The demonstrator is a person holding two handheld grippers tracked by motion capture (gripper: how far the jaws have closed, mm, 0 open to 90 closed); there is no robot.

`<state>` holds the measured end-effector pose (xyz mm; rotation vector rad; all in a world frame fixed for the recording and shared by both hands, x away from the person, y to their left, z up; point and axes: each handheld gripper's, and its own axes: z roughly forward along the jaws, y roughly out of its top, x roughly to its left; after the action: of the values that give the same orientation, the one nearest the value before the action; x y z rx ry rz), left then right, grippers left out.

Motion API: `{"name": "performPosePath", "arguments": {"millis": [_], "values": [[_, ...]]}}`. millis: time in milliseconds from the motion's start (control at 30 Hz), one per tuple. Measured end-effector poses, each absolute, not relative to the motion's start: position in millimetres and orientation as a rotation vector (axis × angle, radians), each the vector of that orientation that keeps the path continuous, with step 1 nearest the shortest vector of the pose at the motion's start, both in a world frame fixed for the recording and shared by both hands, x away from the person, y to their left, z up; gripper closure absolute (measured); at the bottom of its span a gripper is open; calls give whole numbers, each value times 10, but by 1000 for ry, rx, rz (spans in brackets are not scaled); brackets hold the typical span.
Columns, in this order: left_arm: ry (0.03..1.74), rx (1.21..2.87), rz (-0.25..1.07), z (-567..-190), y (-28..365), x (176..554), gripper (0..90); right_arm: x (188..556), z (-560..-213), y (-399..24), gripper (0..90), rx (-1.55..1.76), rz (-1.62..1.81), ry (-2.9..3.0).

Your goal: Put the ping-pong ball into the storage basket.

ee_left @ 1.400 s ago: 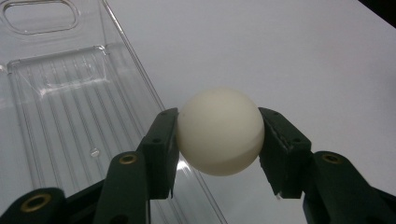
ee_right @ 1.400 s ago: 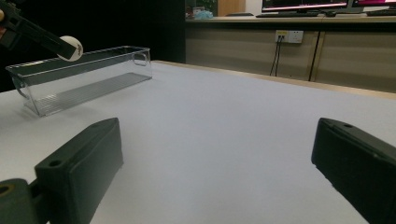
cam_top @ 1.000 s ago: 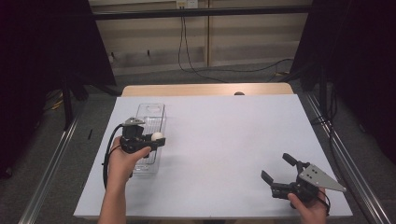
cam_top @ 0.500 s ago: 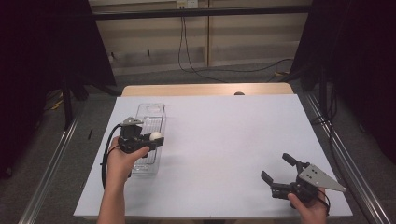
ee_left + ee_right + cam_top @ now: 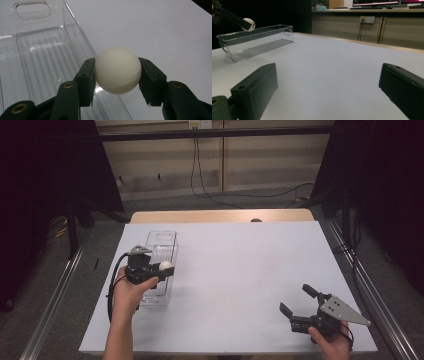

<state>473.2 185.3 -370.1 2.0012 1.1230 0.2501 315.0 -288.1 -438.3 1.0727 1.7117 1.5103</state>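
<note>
Ball (image 5: 165, 265) unmoved in left gripper (image 5: 166, 271) above bin (image 5: 161, 240)

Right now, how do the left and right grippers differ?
The left gripper is shut on a white ball; the right gripper is open and holds nothing. The left is raised over the clear bin's edge; the right sits low near the table's front right corner. Both have black jaws.
</note>
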Motion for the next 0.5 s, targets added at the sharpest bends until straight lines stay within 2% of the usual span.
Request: {"name": "performPosePath", "arguments": {"millis": [500], "values": [[1136,1982,260,-3692,1907,4730,510,3148,-4383,-2880,14,1069,1511,1718]]}}
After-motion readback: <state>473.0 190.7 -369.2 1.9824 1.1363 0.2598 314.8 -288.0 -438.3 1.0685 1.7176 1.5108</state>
